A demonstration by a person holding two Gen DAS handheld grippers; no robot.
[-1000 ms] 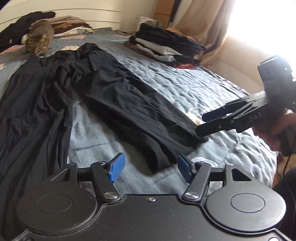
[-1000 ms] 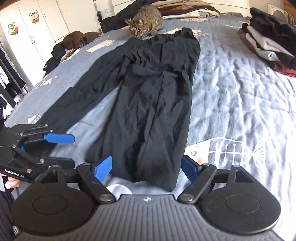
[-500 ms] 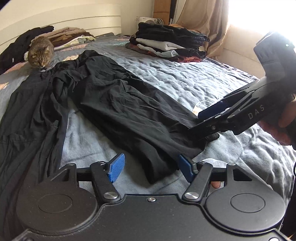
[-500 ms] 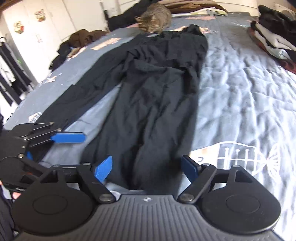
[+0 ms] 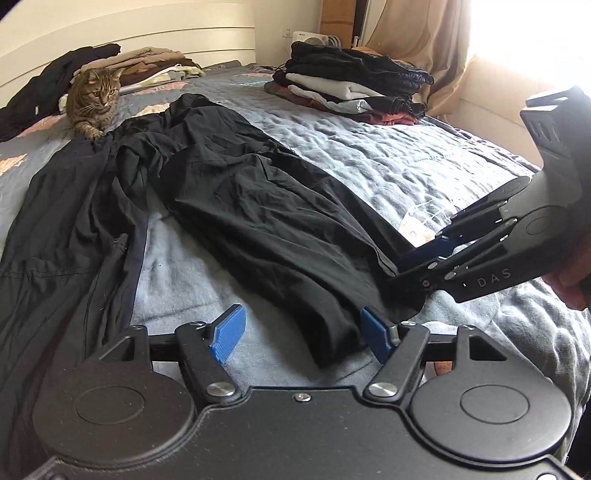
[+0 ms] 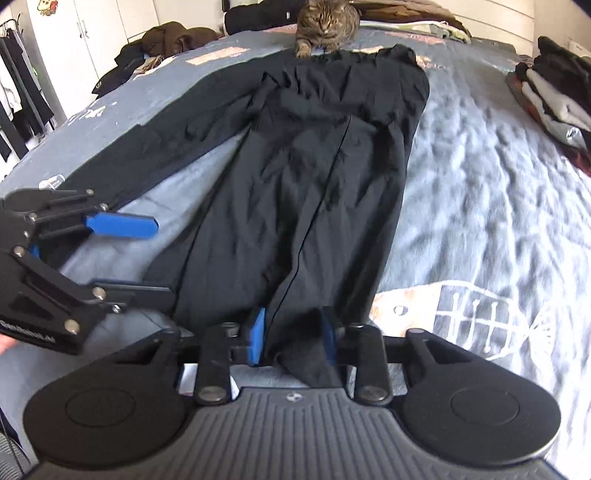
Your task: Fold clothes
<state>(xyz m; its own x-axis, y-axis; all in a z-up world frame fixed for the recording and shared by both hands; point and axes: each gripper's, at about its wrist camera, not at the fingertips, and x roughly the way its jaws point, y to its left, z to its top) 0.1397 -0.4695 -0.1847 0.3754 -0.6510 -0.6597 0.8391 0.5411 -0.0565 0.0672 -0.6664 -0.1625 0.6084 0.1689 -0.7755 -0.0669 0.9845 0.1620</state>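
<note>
- Black trousers [image 6: 306, 177] lie lengthwise on the bed [image 6: 480, 192], both legs spread apart toward the foot, the waistband at the far end right by a cat [image 6: 327, 22] whose paw touches the cloth.
- The right claw [image 6: 293, 334] is clenched on the hem of the nearer trouser leg; dark fabric fills the space between its blue pads.
- The left claw [image 5: 301, 332] is released, its pads wide apart, hovering low just beside that same hem and gripping nothing.
- My read: a leg is being taken by its cuff, likely to carry it over onto the other leg. That would call for lifting the hem clear and keeping the cloth taut, and the cat's paw may drag at the waist.
- Count: one pair of trousers laid out, two claws, one cat, one neat stack of folded clothes [image 5: 354, 85] on the bed's right side, another heap of garments [image 5: 147, 66] by the headboard.
</note>
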